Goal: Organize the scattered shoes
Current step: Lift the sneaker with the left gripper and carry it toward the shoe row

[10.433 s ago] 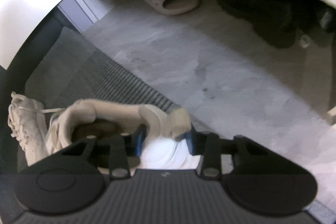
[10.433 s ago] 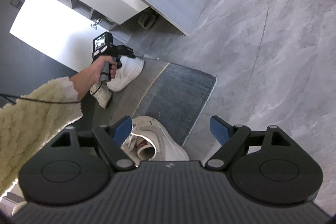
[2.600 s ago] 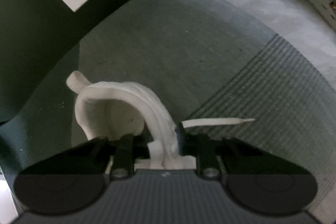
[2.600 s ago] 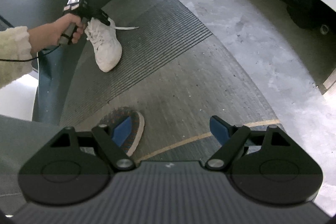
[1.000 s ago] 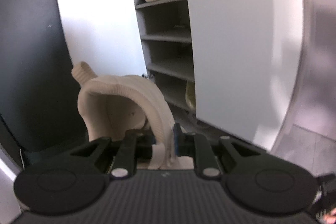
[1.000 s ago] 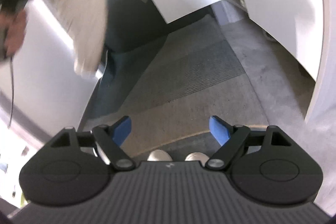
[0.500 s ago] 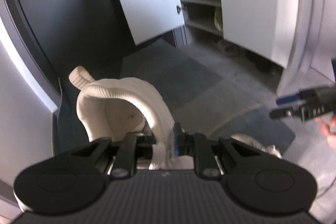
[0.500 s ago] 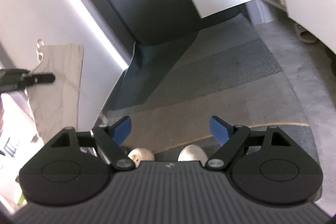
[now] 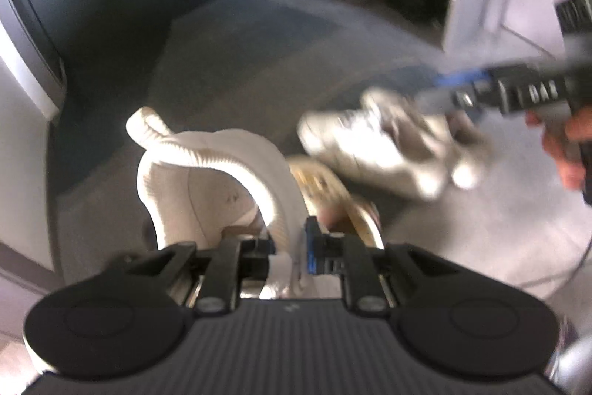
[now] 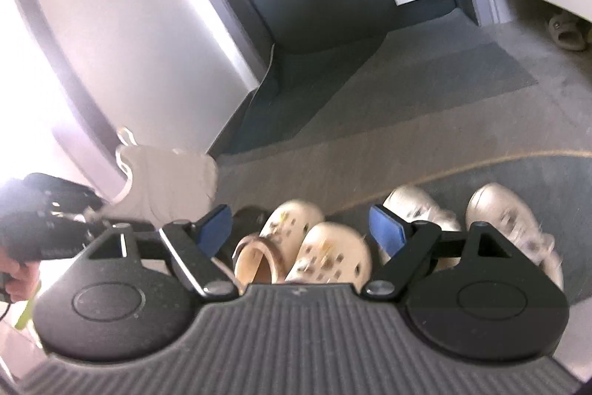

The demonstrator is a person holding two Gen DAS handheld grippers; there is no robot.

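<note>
Two tools are up over the dark mat (image 10: 425,121). Left tool (image 9: 288,243) is pinching the collar of a white sneaker (image 9: 207,180), which hangs in the air above the mat's left side. Right tool (image 10: 299,228) is spread wide and carries nothing, hovering over cream clogs (image 10: 307,247) and a pair of white sneakers (image 10: 481,213) lined up on the mat.

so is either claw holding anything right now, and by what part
The left claw is shut on the white sneaker, pinching the padded collar at its opening beside the heel. The right claw is open and holds nothing.
</note>
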